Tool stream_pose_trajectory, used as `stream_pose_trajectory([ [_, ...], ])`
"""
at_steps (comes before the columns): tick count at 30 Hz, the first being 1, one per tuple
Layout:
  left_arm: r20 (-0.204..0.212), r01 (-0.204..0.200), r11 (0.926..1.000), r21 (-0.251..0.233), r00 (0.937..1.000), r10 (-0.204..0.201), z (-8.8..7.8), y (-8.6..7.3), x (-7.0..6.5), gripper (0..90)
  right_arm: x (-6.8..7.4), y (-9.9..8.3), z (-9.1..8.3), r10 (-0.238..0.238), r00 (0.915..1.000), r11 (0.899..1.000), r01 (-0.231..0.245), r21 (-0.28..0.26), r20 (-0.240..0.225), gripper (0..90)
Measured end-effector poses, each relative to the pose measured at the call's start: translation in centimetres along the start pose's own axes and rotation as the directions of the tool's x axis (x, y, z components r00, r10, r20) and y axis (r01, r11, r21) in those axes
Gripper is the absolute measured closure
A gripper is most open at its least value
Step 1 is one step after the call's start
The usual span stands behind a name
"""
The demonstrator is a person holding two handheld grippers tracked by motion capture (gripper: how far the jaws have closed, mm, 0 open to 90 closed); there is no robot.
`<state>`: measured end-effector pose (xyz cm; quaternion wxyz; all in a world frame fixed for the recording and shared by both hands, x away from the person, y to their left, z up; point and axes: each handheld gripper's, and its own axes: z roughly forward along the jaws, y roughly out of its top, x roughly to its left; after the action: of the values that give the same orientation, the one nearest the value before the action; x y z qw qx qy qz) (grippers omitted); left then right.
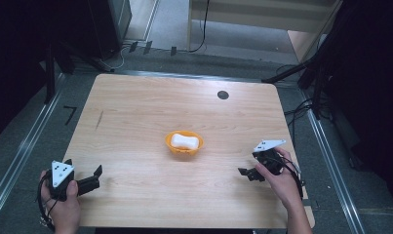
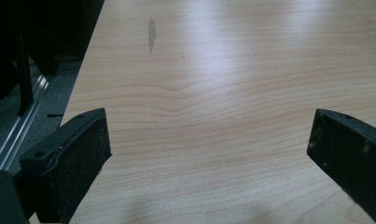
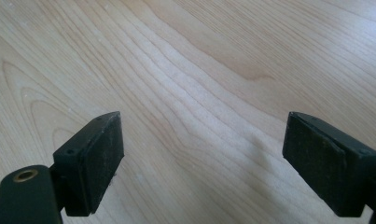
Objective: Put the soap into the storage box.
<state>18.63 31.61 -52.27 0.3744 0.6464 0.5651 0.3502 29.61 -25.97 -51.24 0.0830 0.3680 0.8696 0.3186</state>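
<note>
An orange bowl [image 1: 196, 145] sits near the middle of the wooden table [image 1: 150, 107], with a white bar-shaped object [image 1: 184, 141] lying in it. My left gripper [image 1: 89, 176] rests near the table's front left corner, held by a hand, its jaws spread wide over bare wood [image 2: 209, 135]. My right gripper [image 1: 246, 171] is at the front right, held low over the table, jaws also apart with nothing between them [image 3: 202, 135]. Both grippers are well away from the bowl.
A small dark round hole [image 1: 223, 94] marks the table's far side. A dark streak [image 1: 99, 119] shows on the wood at the left. Black stands and cables surround the table on the floor.
</note>
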Motion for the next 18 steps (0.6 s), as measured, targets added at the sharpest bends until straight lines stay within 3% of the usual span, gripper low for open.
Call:
stream_pose_trajectory([
  [18, 0.001, -0.001, 1.0000, 0.003, 1.0000, 0.001, 0.0, 0.0, 0.0, 0.0, -0.9, -3.2, -2.0, 0.051, 0.9976, 0.997, -0.049, -0.057, 0.047, 13.4],
])
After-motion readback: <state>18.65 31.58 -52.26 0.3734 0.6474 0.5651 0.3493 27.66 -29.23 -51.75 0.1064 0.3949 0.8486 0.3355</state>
